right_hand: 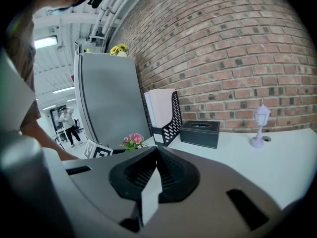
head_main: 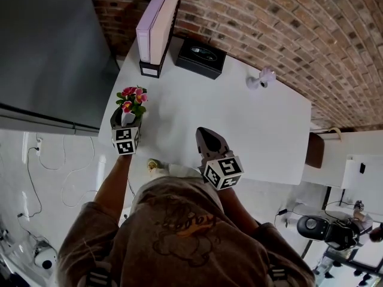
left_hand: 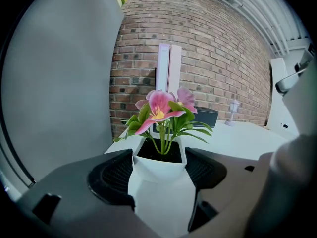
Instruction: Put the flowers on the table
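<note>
A white faceted pot (head_main: 127, 118) of pink flowers (head_main: 133, 97) is at the left edge of the white table (head_main: 251, 130). My left gripper (head_main: 127, 121) is shut on the pot, one jaw on each side. In the left gripper view the pot (left_hand: 159, 182) fills the gap between the jaws of the left gripper (left_hand: 158, 170), with the flowers (left_hand: 161, 108) standing upright. Whether the pot rests on the table I cannot tell. My right gripper (head_main: 204, 131) hovers over the table's front middle, shut on nothing. The right gripper (right_hand: 156, 166) shows its jaws pressed together, and the flowers (right_hand: 132, 140) lie to its left.
At the table's far left stand a pink-and-white file holder (head_main: 157, 28) and a black box (head_main: 201, 57). A small lavender lantern (head_main: 261, 78) sits at the back right. A grey cabinet (head_main: 48, 52) flanks the table's left; a brick wall (head_main: 287, 28) runs behind.
</note>
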Demonstrator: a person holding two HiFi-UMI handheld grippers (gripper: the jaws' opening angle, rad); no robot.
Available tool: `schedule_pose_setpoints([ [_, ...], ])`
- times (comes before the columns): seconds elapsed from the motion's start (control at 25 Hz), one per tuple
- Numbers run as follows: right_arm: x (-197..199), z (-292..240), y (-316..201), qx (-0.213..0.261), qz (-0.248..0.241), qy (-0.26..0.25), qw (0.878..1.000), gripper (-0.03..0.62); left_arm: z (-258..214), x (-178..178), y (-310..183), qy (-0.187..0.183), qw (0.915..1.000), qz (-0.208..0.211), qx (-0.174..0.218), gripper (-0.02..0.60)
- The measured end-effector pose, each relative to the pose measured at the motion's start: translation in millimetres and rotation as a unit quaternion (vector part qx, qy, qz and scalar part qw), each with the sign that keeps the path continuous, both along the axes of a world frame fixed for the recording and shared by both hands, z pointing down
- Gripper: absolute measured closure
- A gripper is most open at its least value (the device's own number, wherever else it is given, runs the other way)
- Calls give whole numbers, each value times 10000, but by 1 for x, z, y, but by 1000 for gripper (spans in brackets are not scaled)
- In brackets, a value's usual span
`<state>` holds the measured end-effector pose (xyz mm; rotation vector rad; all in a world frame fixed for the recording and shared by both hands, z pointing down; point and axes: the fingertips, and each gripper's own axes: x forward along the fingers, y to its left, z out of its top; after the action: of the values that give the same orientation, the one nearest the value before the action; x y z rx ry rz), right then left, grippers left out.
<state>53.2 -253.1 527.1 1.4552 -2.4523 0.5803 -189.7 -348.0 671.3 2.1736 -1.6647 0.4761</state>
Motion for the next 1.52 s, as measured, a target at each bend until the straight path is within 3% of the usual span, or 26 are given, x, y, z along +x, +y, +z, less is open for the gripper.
schedule_pose_setpoints([
  [0.64, -5, -1, 21, 33, -187, -138, 9997, 589, -18, 7, 33, 275, 9995, -102, -98, 233],
  [1.04, -12, -4, 15, 124, -464, -320, 9983, 589, -82, 15, 62, 764, 9969, -79, 158, 233],
  [1.32, -5, -5, -4, 223, -520, -369, 9977, 589, -133, 22, 80, 828, 9957, 170, 387, 233],
  [1.52, -6, -5, -16, 300, -671, -264, 9969, 589, -157, 14, 99, 994, 9937, 29, 510, 233],
])
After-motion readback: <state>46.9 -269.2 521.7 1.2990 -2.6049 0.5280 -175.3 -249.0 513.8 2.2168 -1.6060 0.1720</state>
